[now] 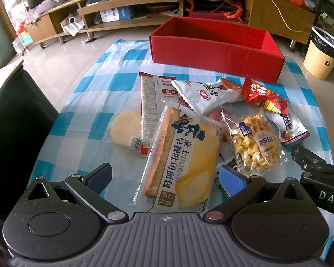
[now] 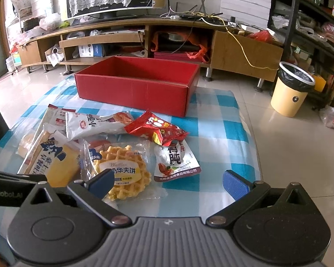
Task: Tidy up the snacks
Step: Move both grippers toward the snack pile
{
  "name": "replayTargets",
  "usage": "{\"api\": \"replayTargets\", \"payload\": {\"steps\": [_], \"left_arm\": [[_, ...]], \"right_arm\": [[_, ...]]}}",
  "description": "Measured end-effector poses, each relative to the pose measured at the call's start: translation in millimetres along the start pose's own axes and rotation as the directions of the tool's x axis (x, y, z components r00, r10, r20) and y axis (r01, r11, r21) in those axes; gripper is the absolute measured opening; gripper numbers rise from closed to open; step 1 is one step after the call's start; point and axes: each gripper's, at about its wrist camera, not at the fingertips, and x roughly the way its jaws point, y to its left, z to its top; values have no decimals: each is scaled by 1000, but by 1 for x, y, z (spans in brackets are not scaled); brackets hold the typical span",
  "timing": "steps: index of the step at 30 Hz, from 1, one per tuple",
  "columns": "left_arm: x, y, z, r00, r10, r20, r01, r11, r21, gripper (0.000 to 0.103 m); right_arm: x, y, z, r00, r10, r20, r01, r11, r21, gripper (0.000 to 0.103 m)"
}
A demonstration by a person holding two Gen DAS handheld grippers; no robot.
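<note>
On the desk (image 2: 213,115), covered with a blue checked cloth, the snacks lie in a loose heap in front of the red box (image 2: 137,84), whose floor is hidden behind its near wall. The left gripper (image 1: 164,180) stands wide, its fingers on both sides of the toast bread packet (image 1: 180,155), not closed on it. The right gripper (image 2: 167,181) is also wide and holds nothing; its left finger covers part of the waffle packet (image 2: 124,169). Several packets overlap, so the red sausage (image 2: 99,144) under them is hardly seen. The rice cracker (image 1: 124,129) is partly covered too.
</note>
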Motion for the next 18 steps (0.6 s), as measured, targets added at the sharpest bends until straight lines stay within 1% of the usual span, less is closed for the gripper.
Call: {"api": "replayTargets", "payload": {"steps": [18], "left_arm": [[1,0,0,1000,2,-4,-2,1000,4,103]], "right_arm": [[1,2,-1,1000,11,-13,-11,1000,-7,101]]}}
